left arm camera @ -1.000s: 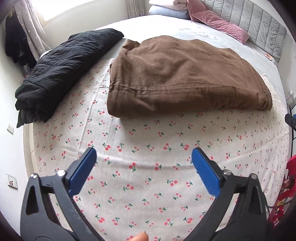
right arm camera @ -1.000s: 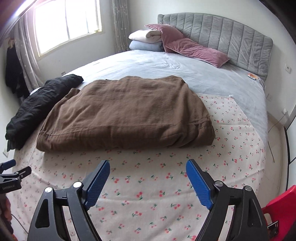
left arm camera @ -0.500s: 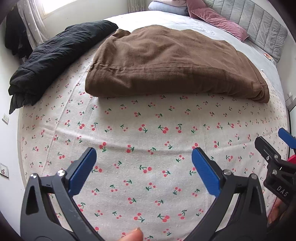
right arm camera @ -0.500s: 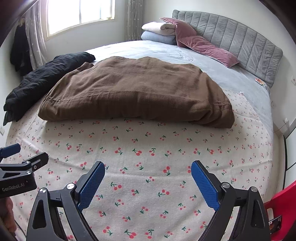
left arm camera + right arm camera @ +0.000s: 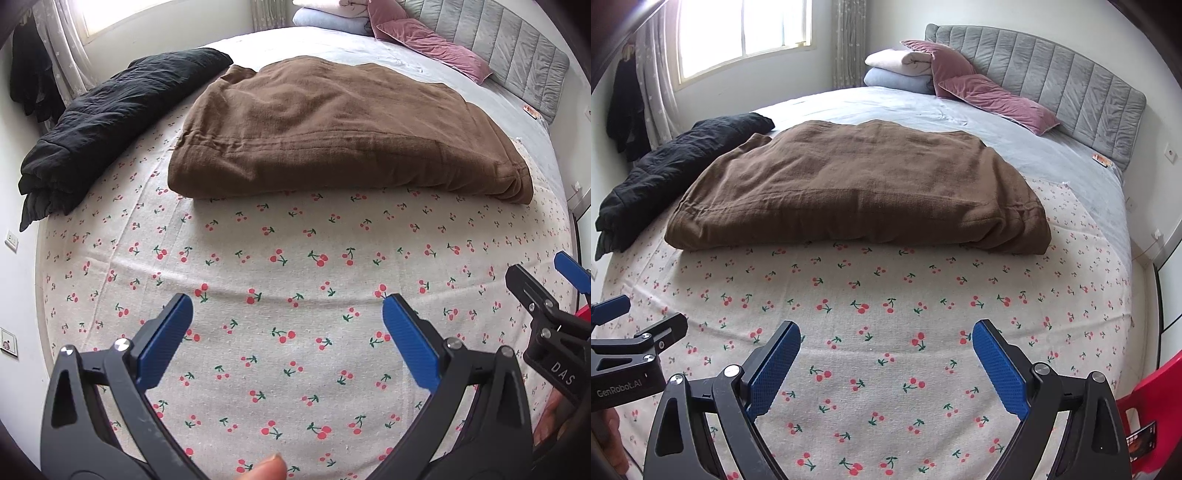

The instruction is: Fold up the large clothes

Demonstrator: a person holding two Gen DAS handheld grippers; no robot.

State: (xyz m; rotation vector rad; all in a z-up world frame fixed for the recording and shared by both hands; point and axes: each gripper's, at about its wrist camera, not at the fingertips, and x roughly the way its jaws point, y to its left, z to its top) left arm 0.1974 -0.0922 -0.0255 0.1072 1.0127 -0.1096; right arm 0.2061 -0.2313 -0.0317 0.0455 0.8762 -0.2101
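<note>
A large brown garment lies folded into a thick rectangle on the cherry-print sheet; it also shows in the right wrist view. My left gripper is open and empty, held over the sheet well short of the garment's near edge. My right gripper is open and empty, also over the sheet near the bed's foot. Each gripper appears at the edge of the other's view: the right gripper and the left gripper.
A black padded jacket lies along the bed's left side. Pink pillows and folded bedding sit by the grey headboard. A red chair stands at the right.
Both grippers have pulled back from the brown garment toward the foot of the bed, staying open. The garment has not moved.
</note>
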